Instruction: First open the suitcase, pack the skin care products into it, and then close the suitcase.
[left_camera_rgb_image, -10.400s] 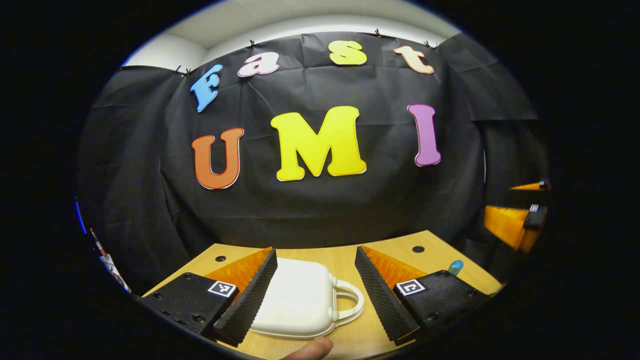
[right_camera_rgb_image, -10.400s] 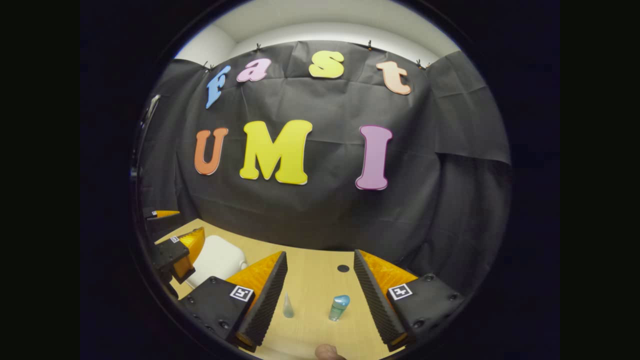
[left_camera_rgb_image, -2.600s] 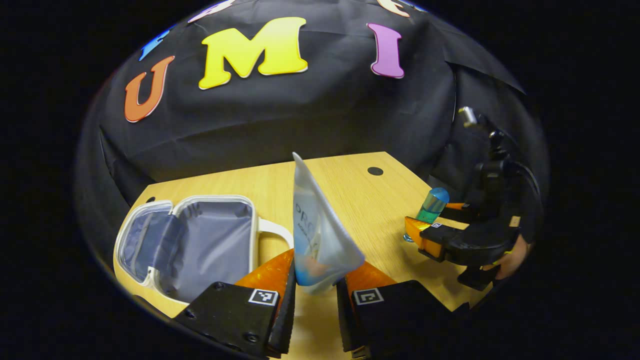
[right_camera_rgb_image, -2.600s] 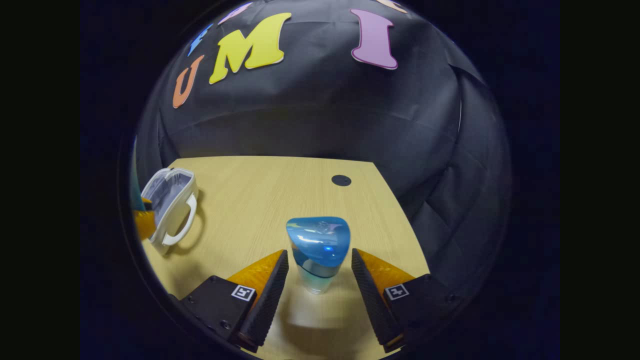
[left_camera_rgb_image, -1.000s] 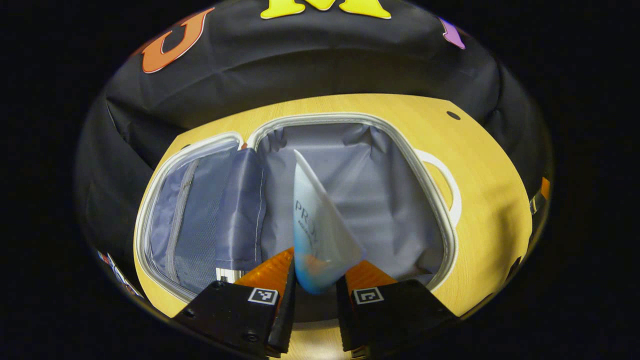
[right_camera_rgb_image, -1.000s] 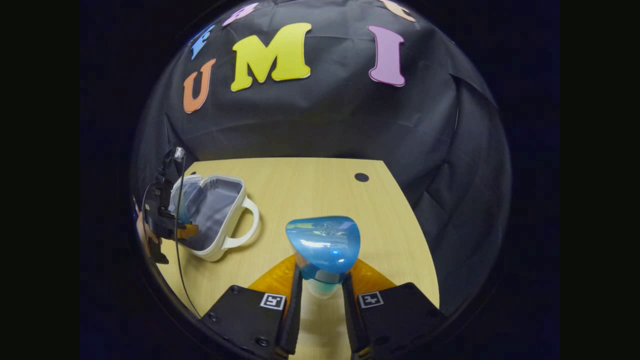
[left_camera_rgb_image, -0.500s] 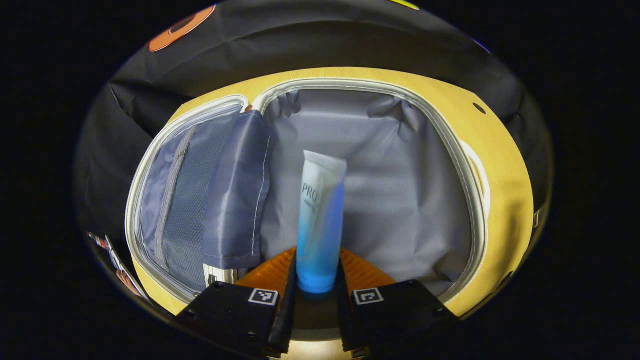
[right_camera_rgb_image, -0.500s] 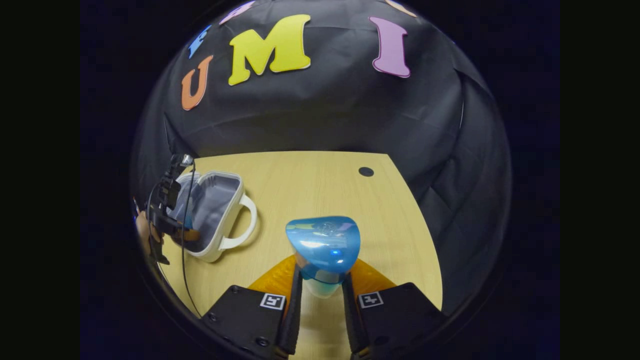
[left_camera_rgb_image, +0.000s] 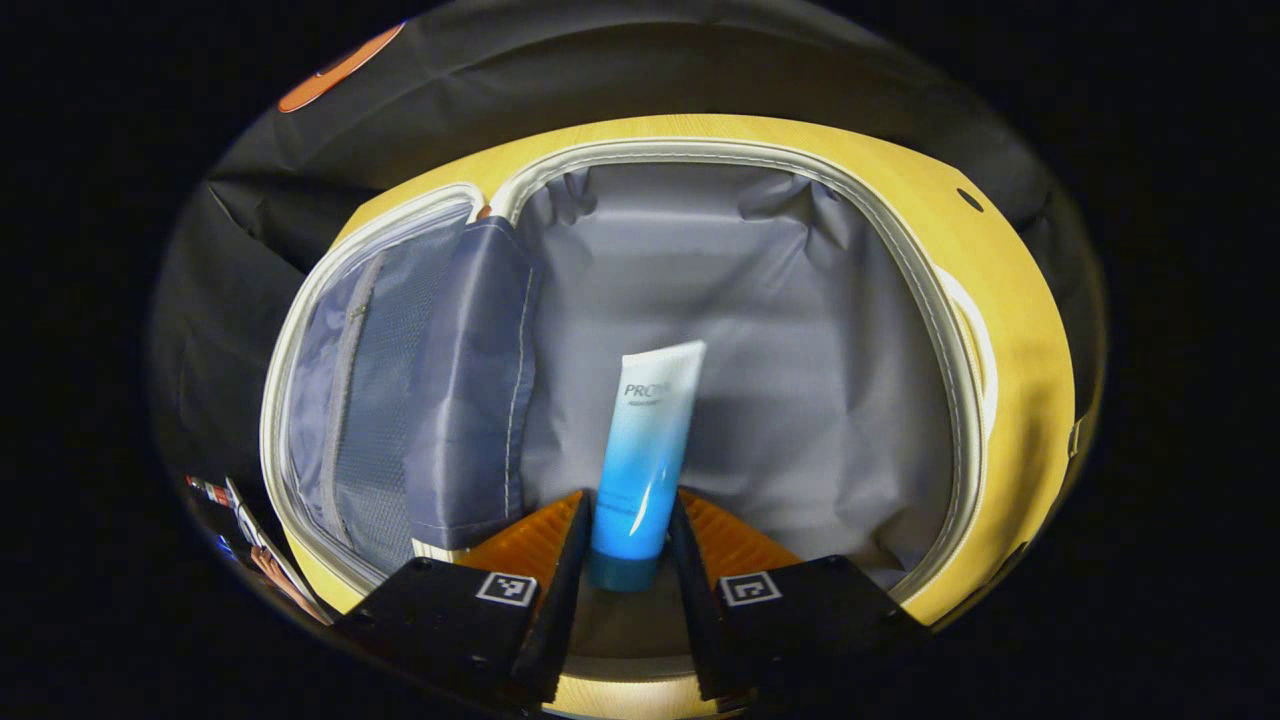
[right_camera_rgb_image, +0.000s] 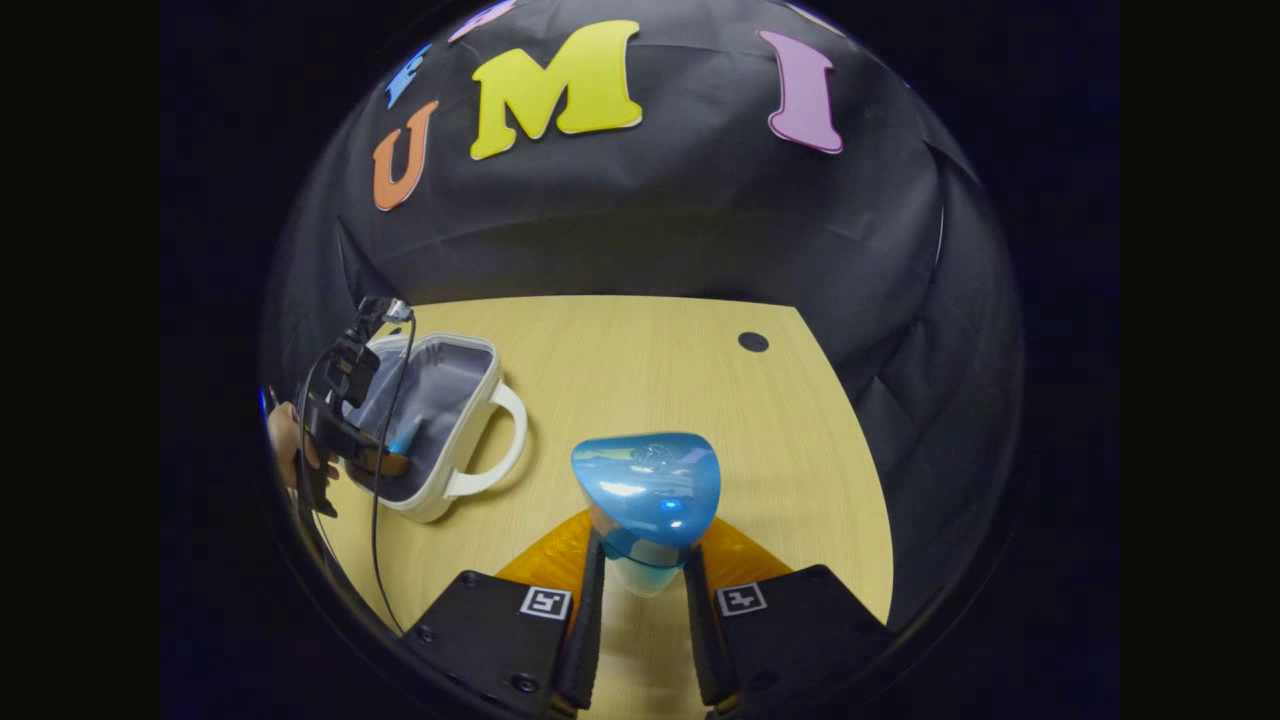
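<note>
The wooden surface (right_camera_rgb_image: 640, 380) is lying under 1 suitcase (left_camera_rgb_image: 930, 290), which is sitting open with its 2 grey-lined halves spread flat; in the left gripper view its near rim is being cut off behind the gripper's body. The right gripper view is showing the suitcase (right_camera_rgb_image: 470, 400) whole, handle included, at the surface's left side, with a hand (right_camera_rgb_image: 283, 440) partly cut off at the edge. The left gripper (left_camera_rgb_image: 622, 540) is reaching into the right half, its fingers slightly parted around 1 white-and-blue tube (left_camera_rgb_image: 645, 450); I cannot tell whether both are pressing on it. The tube is lying on the lining. The right gripper (right_camera_rgb_image: 640, 590) is clamping 1 blue-capped bottle (right_camera_rgb_image: 645, 500) above the surface, its lower body hidden between the fingers.
</note>
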